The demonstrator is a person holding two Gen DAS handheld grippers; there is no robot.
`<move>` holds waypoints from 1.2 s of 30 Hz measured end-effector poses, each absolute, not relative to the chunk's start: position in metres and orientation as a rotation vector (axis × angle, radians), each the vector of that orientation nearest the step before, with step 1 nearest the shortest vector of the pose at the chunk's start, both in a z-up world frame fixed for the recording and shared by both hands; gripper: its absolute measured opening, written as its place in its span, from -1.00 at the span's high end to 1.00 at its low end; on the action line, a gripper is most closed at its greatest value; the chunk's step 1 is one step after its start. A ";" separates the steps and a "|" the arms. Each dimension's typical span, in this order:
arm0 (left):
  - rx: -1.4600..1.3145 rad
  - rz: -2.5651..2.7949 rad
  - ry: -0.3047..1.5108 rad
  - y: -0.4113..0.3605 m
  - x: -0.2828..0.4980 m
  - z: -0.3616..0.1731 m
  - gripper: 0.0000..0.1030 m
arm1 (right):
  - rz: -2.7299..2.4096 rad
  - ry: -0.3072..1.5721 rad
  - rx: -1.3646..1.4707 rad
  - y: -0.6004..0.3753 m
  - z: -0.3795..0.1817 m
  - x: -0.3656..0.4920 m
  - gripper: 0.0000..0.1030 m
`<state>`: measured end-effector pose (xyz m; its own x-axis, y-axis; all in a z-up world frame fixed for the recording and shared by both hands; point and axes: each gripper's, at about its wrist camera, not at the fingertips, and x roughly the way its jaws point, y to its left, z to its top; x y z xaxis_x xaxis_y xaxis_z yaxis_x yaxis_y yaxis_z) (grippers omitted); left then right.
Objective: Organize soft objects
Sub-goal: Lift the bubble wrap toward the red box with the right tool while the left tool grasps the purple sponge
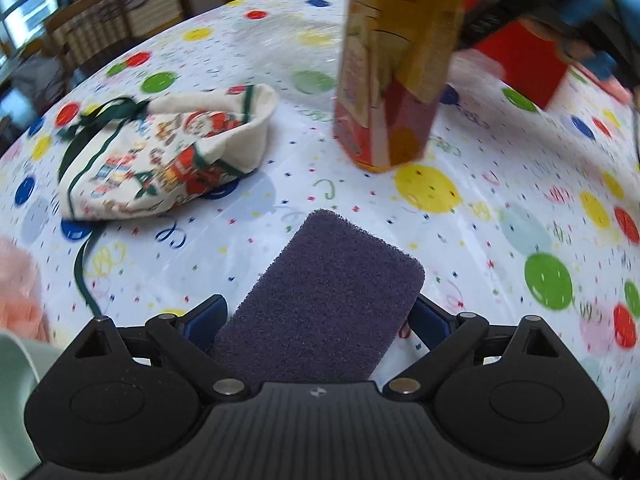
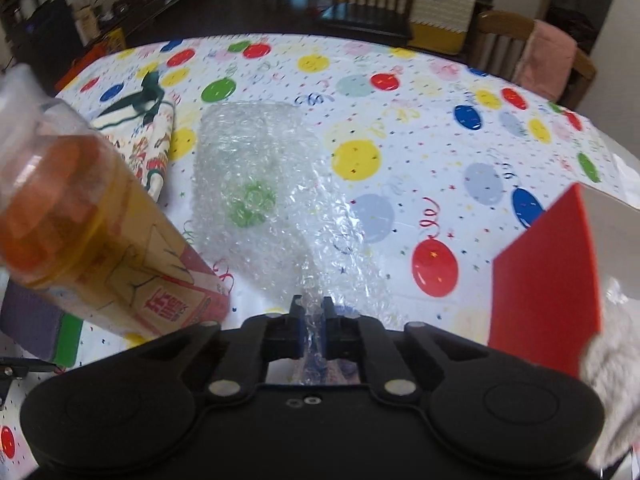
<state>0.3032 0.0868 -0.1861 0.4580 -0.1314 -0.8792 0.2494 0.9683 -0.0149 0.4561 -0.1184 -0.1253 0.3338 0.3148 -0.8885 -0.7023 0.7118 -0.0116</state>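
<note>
Left claw [image 1: 320, 316] spread wide, purple sponge [image 1: 324, 300] lying between the blue pads; cannot tell whether pads press on it, sponge reaches nearly pad to pad. Right claw [image 2: 311, 328] pressed together, pinching the near edge of a clear bubble wrap sheet [image 2: 256, 184]; rest of sheet lying out on the table [image 2: 400, 120], balloon-print cloth showing through. Tall yellow-and-red canister [image 1: 388, 68] with clear lid standing upright on table beyond sponge, left of the bubble wrap in right wrist view. Christmas-print fabric pouch [image 1: 168, 152] with dark green ribbon lying on table, far left of canister, apart from sponge. Red box [image 2: 548, 280] at right of right claw, white fluffy item [image 2: 612, 360] just beside it at frame edge, partly cut off. Pink fuzzy item [image 1: 16, 280] at left edge of left wrist view, mostly out of frame. Wooden chairs [image 2: 504, 48] past far table edge.
</note>
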 end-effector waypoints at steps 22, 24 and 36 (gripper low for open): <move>-0.260 -0.058 0.996 0.081 0.285 -0.118 -0.88 | 0.637 1.000 -0.152 -0.177 -0.034 0.399 0.95; -0.278 -0.057 0.975 0.075 0.283 -0.106 -0.88 | 0.641 0.993 -0.127 -0.185 -0.025 0.396 0.95; -0.325 -0.144 0.869 0.012 0.292 -0.036 -0.88 | 0.636 0.902 -0.006 -0.254 0.022 0.398 0.95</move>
<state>0.2921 0.0124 -0.0364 0.6399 -0.2545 -0.7251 -0.0077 0.9414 -0.3372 0.3984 -0.2542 0.0220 0.4503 0.5120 -0.7315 -0.5173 0.8174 0.2537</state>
